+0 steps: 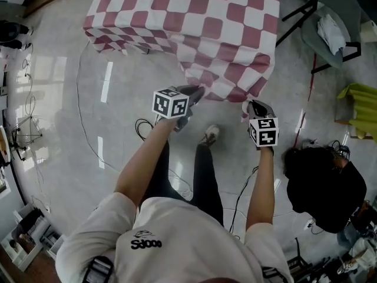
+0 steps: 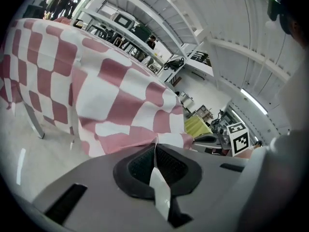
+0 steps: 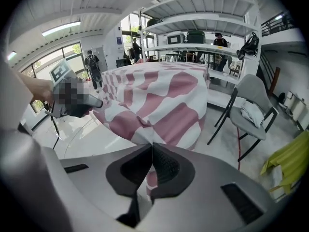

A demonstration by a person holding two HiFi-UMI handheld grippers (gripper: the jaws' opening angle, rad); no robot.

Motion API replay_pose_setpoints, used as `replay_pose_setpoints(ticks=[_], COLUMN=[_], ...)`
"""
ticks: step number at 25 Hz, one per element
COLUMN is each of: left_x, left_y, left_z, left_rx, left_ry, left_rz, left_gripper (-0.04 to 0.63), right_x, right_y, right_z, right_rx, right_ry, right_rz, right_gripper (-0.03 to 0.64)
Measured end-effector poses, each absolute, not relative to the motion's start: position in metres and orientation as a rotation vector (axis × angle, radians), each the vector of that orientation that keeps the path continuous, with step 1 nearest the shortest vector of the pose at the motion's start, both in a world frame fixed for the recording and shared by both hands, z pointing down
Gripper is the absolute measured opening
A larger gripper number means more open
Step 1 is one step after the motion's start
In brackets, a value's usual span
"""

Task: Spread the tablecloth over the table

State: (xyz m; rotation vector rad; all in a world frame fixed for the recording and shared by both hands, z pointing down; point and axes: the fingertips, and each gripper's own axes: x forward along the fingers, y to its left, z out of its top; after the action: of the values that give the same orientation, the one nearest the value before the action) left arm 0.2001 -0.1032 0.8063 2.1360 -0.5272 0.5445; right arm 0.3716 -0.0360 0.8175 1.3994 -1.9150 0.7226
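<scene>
One red-and-white checked tablecloth (image 1: 200,22) covers the surface and hangs over its near edge, where the drooping hem meets two grippers, the left gripper (image 1: 196,91) and the right gripper (image 1: 250,106), set apart along that edge. In the left gripper view the fingers (image 2: 140,166) are pressed together on a thin fold of the cloth, and a white strip of it comes out behind them. In the right gripper view the fingers (image 3: 166,166) are likewise closed tight on a pinch of the checked hem.
</scene>
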Motion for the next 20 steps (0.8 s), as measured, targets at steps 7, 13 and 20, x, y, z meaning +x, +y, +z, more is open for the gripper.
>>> replay_pose_setpoints(ticks=[7, 13, 20], left_x=[0.213, 0.203, 0.179], left_y=[-0.109, -0.107, -0.091], left_z=[0.870, 0.917, 0.921], left_rx=[2.134, 2.057, 2.007], left_ry=[-0.560, -0.636, -0.681], left_rz=[0.625, 0.668, 0.717], left_gripper=[0.032, 0.157, 0.195], right_x=[0.400, 0.408, 0.407], right_y=[-0.040, -0.043, -0.023], right_z=[0.869, 0.890, 0.889], right_rx=[1.448, 1.489, 1.472], right_ry=[-1.822, -1.818, -1.800], right_rz=[0.696, 0.736, 0.867], right_gripper=[0.048, 0.151, 0.284])
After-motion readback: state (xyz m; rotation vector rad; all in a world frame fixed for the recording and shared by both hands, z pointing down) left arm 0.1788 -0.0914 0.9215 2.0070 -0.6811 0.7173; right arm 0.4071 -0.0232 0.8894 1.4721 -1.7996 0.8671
